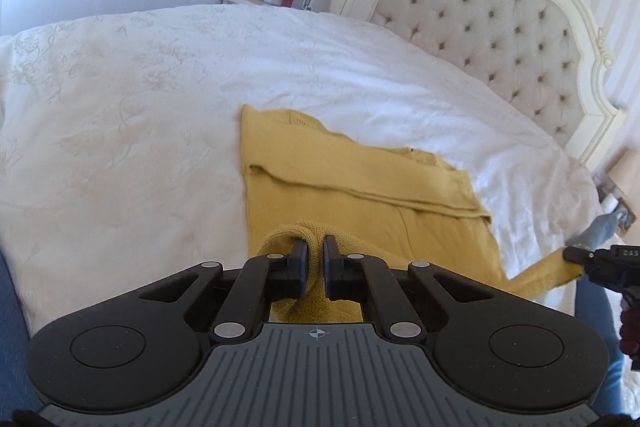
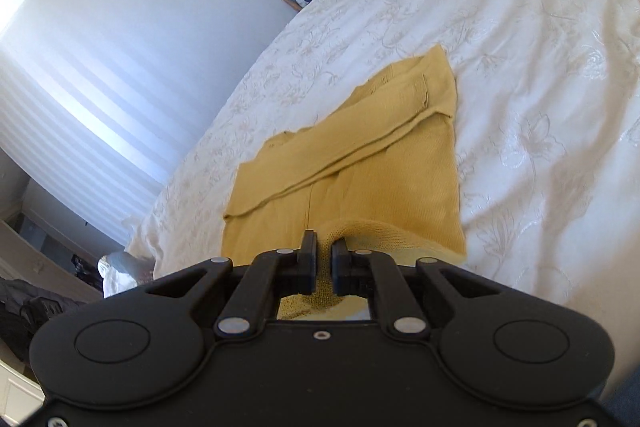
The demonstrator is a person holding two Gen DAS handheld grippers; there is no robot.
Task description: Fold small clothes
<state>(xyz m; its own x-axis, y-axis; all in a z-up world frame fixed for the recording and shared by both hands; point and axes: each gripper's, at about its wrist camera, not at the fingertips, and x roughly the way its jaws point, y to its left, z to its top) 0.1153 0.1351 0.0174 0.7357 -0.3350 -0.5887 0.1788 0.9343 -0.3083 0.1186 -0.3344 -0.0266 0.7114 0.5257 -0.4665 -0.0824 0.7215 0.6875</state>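
Yellow knit top (image 1: 360,187) lies on the white bedspread (image 1: 140,107), sleeves already folded across the body. My left gripper (image 1: 315,254) is clenched on the near hem at one corner; my right gripper (image 2: 324,254) pinches the other hem corner, knit bunched between its fingers. Next is probably carrying the hem up toward the neckline. Risks: uneven lift between my two grips skews the fold; loose knit stretches or slips from a pinch; dragging could pull the folded sleeves out of place.
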